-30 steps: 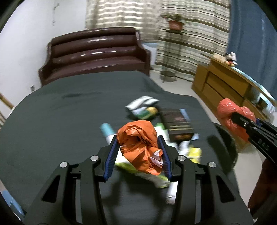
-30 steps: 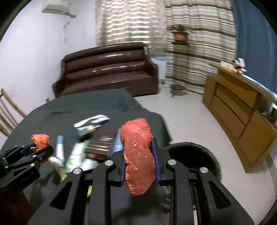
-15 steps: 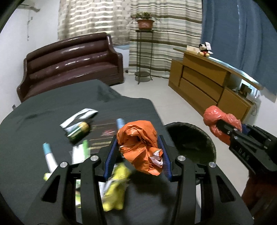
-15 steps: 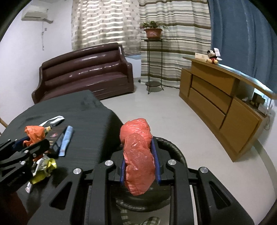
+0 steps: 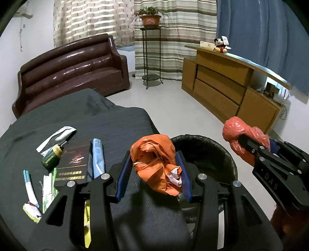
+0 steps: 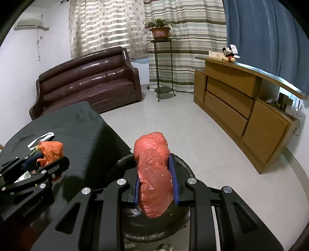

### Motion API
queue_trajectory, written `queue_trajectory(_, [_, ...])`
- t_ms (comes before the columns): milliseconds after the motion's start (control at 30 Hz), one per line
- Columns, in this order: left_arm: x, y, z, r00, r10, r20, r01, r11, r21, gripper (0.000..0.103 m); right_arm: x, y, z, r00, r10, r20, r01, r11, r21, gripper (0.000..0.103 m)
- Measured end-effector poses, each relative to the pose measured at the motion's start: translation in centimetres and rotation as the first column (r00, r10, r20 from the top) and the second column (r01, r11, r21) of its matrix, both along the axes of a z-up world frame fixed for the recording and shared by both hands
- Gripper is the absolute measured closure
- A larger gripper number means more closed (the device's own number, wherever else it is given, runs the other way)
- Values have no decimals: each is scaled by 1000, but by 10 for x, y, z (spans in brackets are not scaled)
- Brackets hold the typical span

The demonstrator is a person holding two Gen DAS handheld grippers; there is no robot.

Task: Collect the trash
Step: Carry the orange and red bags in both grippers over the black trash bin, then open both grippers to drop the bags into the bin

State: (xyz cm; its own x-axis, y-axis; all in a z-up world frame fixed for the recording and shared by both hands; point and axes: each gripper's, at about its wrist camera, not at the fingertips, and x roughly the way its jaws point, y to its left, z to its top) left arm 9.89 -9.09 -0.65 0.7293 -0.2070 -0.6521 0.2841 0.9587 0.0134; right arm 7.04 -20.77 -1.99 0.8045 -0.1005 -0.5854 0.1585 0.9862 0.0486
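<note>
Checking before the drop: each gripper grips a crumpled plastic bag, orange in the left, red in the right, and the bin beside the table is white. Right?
Not quite: the bin is black, as the right wrist view shows. The rest holds: left gripper grips the orange bag, right gripper the red bag.

A brown sofa [image 5: 71, 71] sits upper left, a potted plant [image 5: 149, 18] (on a stand) top centre, a wooden sideboard [image 5: 227, 86] right.
</note>
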Motion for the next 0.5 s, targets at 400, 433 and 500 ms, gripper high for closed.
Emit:
queue_trajectory(400, [17, -17, -7, 1000, 10, -9, -9, 999, 34, 59, 10, -11, -7, 1000, -25, -10, 25, 1000, 18, 77])
queue_trajectory(433, [19, -18, -7, 1000, 10, -12, -10, 999, 37, 59, 11, -12, -8, 1000, -25, -11, 25, 1000, 19, 77])
queue_trajectory(500, [22, -20, -8, 1000, 10, -16, -9, 999, 42, 58, 13, -13, -8, 1000, -27, -13, 28, 999, 20, 77])
